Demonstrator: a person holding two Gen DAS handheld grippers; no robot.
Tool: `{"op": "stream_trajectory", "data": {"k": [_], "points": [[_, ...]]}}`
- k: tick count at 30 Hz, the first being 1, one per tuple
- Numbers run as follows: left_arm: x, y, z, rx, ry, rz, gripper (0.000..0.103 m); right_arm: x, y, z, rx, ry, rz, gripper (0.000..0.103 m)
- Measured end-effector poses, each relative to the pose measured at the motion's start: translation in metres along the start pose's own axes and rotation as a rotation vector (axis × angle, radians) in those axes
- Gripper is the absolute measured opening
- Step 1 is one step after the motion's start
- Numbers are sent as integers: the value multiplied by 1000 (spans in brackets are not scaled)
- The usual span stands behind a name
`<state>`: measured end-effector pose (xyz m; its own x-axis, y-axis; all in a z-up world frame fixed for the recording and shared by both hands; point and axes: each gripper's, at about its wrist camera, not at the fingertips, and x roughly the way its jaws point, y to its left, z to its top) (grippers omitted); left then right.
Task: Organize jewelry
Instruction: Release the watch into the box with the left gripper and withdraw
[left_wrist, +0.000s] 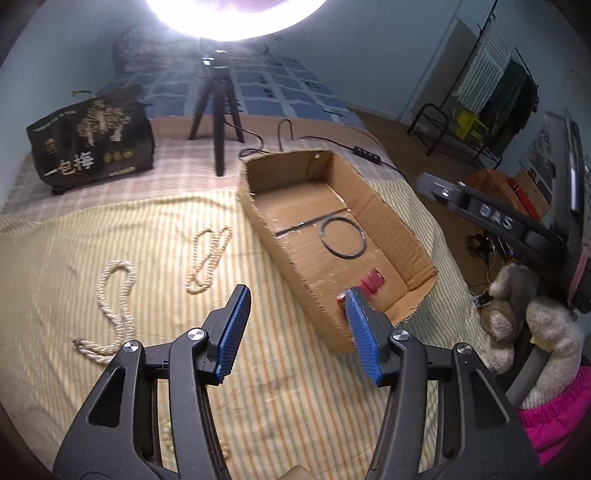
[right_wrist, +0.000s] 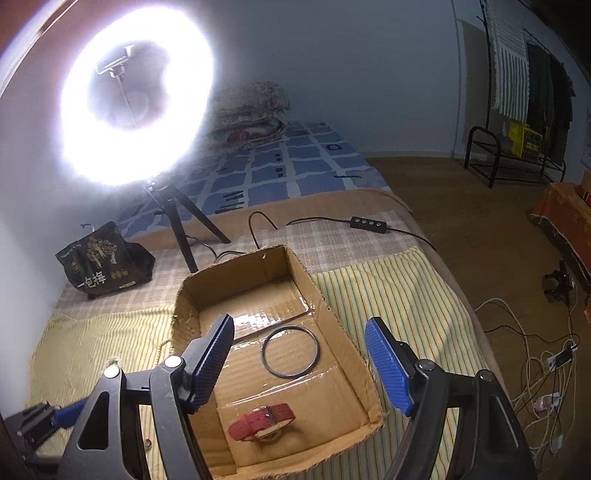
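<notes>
Striped cloth (left_wrist: 258, 369) bears cardboard box (left_wrist: 391, 225), beaded necklaces (left_wrist: 208, 258).

A cardboard box (left_wrist: 391, 221) sits on the bed (left_wrist: 110, 236), holding a bangle (left_wrist: 343, 236) at its middle and a watch (right_wrist: 262, 422) nearer its front wall. To its left on the bedcover lie a pearl necklace (left_wrist: 208, 260) and, further left, a rope necklace (left_wrist: 112, 306). Behind the box stands a tripod (left_wrist: 218, 110), with a snack bag (left_wrist: 92, 138) to the tripod's left.
</notes>
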<state>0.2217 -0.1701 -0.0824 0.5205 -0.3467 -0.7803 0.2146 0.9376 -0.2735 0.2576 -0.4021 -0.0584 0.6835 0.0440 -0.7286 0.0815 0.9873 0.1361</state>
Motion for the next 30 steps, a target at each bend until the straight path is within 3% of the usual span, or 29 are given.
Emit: {"op": "stream_trajectory", "data": {"k": [10,20,30], "points": [[-38,44,-5,-16,-40,34,55,-38,45,-21,-99,-39,37,76],[-66,112,-18,-69,-53,91,55,-59,100,-55,-224,-45,115,76],[-67,169,-32,-151,-2,89,55,-49,140,-85,-307,40,199,77]]}}
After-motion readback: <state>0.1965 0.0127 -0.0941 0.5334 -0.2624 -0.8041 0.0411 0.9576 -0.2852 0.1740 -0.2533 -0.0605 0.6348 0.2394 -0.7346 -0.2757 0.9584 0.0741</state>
